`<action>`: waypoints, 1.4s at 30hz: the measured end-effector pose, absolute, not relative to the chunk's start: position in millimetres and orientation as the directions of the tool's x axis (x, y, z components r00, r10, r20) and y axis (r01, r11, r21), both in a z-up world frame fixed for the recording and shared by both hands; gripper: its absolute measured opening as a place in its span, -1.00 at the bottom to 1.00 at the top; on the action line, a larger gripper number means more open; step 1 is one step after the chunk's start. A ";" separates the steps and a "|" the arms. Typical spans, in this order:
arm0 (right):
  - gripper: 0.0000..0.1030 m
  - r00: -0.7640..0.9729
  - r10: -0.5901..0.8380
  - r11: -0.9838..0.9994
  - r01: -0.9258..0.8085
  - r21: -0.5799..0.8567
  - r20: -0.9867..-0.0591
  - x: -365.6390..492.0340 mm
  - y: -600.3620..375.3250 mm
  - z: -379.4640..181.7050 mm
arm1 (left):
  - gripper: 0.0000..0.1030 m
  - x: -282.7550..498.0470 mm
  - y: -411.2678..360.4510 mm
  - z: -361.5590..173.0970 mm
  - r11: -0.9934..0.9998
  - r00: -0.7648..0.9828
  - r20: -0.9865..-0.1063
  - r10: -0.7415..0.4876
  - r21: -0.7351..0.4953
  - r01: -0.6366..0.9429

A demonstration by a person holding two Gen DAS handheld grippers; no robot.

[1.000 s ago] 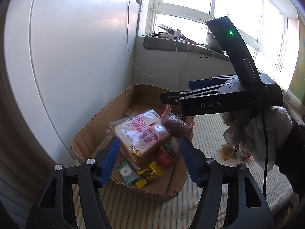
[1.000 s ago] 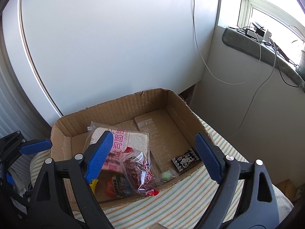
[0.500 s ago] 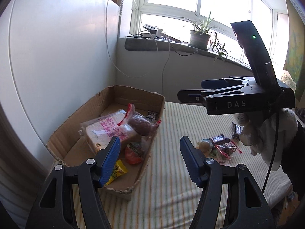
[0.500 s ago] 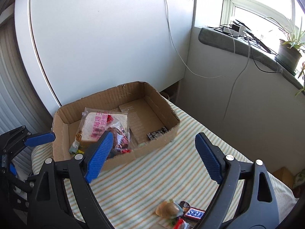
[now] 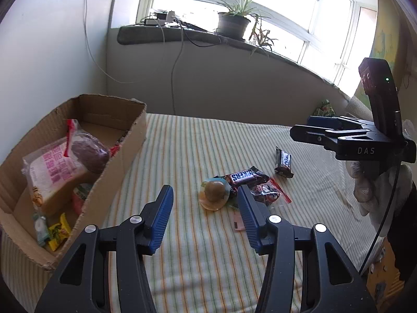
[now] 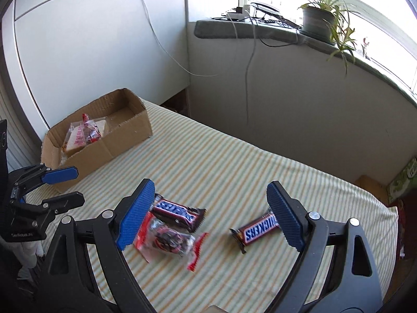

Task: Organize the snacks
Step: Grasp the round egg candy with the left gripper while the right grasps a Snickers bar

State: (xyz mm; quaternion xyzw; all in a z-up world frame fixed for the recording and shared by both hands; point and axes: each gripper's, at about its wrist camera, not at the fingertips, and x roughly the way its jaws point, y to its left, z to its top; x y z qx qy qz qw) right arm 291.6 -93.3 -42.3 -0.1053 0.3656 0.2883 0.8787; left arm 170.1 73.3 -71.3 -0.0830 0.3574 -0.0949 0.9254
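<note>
My left gripper (image 5: pixel 204 208) closing on nothing, right gripper (image 6: pixel 208 215) spread wide; Snickers bar (image 6: pixel 258 230) at 3 o'clock.

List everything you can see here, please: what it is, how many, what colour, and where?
Cardboard box: one, brown, left on striped cloth, holding bagged bread and small snacks.
Snickers bars: two, brown, on the cloth.
Clear red-edged packet: one, beside a bar.
Round snack: one, tan, mid-cloth.
Potted plant: one, green, windowsill.
Left gripper: black, blue pads, closing on nothing.
Right gripper: open, empty.
</note>
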 end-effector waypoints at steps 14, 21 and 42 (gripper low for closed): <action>0.75 0.442 0.388 0.900 -0.373 0.227 -0.809 341.2 -145.7 -102.4 | -0.33 209.9 55.7 -106.8 0.969 0.647 -0.724 -0.240 -0.214 0.121; 0.52 0.399 0.372 0.906 -0.353 0.234 -0.838 351.9 -132.1 -117.9 | -0.40 222.8 46.6 -116.8 0.971 0.622 -0.746 -0.239 -0.185 0.151; -0.42 0.388 0.355 0.902 -0.380 0.203 -0.850 335.7 -126.3 -126.8 | -0.54 206.4 50.5 -108.5 0.974 0.654 -0.722 -0.225 -0.176 0.141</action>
